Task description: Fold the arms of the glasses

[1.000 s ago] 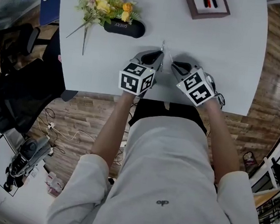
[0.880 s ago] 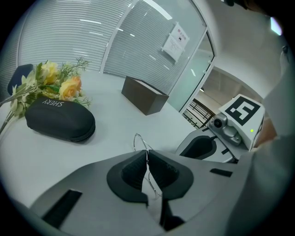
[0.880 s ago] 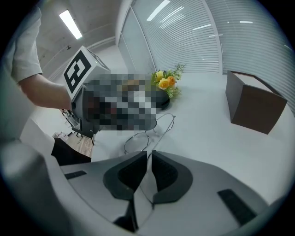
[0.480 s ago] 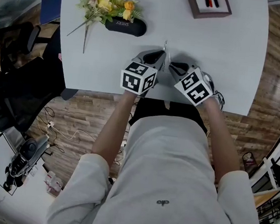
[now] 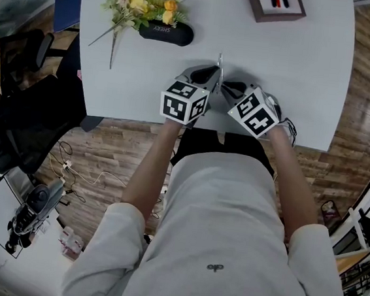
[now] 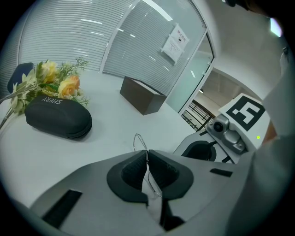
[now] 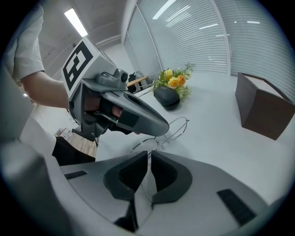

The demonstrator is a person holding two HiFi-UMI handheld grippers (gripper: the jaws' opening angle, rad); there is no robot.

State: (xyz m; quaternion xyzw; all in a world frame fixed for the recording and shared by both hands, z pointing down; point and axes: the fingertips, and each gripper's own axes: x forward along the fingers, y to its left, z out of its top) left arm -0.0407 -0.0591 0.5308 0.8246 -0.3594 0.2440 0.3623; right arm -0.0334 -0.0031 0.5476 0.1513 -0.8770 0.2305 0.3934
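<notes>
Left tongs (image 6: 147, 152) clamp the thin wire-rimmed glasses (image 7: 158, 144) above the white bench (image 5: 299, 57); right tongs (image 7: 150, 154), nearly together, are closing on one arm.

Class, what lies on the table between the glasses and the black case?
Only bare table lies between the glasses and the case; the left gripper view shows it.

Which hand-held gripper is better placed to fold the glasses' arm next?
Right, probably: the right hand-held gripper is closing its jaws on the arm of the glasses; the left hand-held gripper clamps the frame steady.
</notes>
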